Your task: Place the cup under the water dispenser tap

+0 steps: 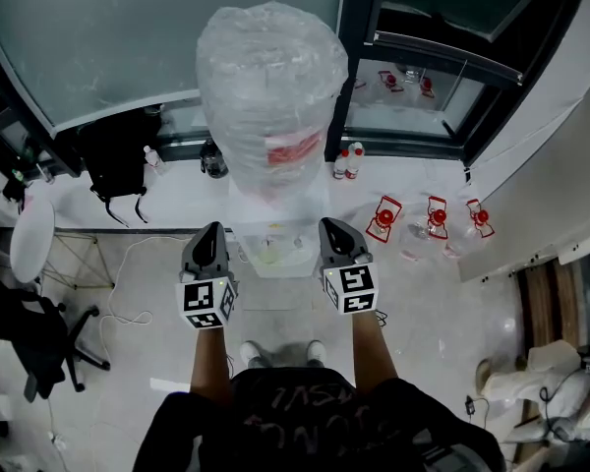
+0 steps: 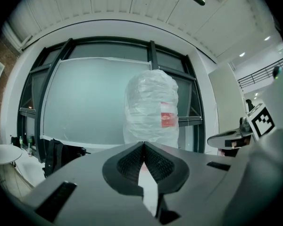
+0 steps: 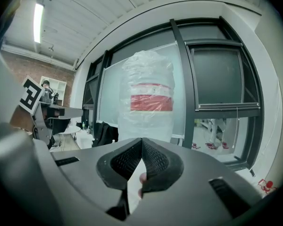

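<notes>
Dispenser (image 1: 272, 226) stands straight ahead of both grippers, against the window wall, with its plastic-wrapped bottle (image 1: 270, 87) on top. The left gripper (image 1: 208, 232) is fully closed with nothing in it: in the left gripper view its ribbed pads meet at the tips (image 2: 144, 144). The right gripper (image 1: 336, 226) is closed the same way, tips touching (image 3: 141, 140). A small pinkish patch shows through the slit below those tips, and what it is cannot be told. Both grippers are held side by side, apart, just short of the dispenser's front, one to each side of it. The tap area between them is too small to read, and no cup can be made out there. A black bag (image 1: 113, 160) leans at the wall to the left. Red-and-white items (image 1: 433, 216) lie on the floor to the right.
</notes>
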